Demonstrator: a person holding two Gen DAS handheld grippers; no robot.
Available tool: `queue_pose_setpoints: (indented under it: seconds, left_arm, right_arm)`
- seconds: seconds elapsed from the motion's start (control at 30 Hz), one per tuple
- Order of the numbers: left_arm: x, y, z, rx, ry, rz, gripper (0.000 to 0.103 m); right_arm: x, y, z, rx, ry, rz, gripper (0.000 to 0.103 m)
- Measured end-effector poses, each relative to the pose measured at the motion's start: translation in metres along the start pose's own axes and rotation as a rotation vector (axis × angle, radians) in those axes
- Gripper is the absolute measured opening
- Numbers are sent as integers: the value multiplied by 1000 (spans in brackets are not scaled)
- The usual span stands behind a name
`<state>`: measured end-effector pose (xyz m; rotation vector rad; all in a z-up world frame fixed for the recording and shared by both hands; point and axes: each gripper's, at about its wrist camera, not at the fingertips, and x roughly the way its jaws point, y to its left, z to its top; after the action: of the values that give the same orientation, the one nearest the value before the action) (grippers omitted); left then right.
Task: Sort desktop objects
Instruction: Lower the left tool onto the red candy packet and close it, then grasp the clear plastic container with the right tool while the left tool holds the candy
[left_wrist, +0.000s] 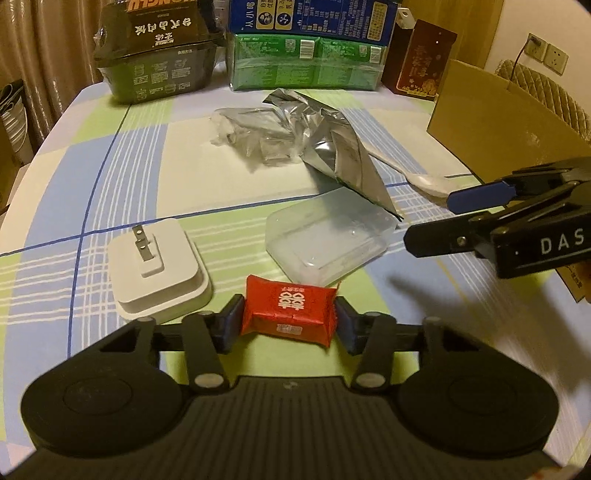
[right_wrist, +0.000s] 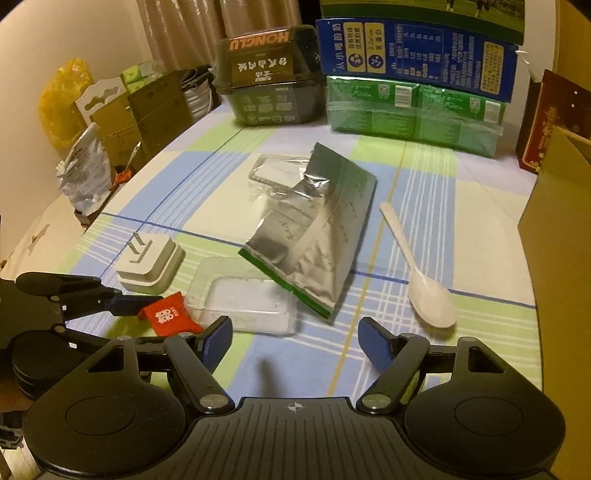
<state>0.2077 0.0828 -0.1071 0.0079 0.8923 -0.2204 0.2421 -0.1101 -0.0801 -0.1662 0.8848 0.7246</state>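
I see the red wrapped candy (left_wrist: 290, 314) pinched between the left claw (left_wrist: 290, 317) fingers, beside the white plug adapter (left_wrist: 157, 269) and clear plastic tray (left_wrist: 328, 240).

Your surface (right_wrist: 424, 206) wears a blue, green and white plaid cloth. On it lie a white plug adapter (right_wrist: 149, 267), clear plastic tray (right_wrist: 240, 301), silver foil bag (right_wrist: 314, 236), white spoon (right_wrist: 424, 280), and stacked boxes (right_wrist: 413, 110) at the back.

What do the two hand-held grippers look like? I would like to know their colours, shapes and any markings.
Both are black. The left gripper and the right gripper each have a ribbed body, two round discs at the sides and hinged link arms with silver pivot pins. The finger pads are dark blue. In the left wrist view, the right gripper's side shows white letters "DAS". No cables or sleeves are visible.
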Motion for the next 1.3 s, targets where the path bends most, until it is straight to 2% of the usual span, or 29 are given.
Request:
queue_pose_setpoints:
  seconds: [0.23, 0.5, 0.83, 0.97, 1.13, 1.3]
  left_arm:
    - [-18, 8, -5, -15, -13, 50, 39]
    - [-27, 24, -15, -57, -7, 72, 39]
    - [-30, 34, -18, -84, -4, 71, 39]
    - [-30, 37, -19, -93, 0, 81, 39]
    - [-29, 39, -20, -97, 1, 88, 39]
    - [-28, 37, -19, -92, 3, 91, 39]
  right_arm:
    - [9, 13, 3, -6, 11, 37, 65]
    - [30, 27, 5, -12, 34, 47, 66]
    - [50, 36, 12, 8, 43, 47, 78]
    - [57, 40, 14, 14, 42, 49, 88]
    - [67, 44, 18, 29, 45, 47, 90]
    - [77, 47, 15, -18, 49, 20, 88]
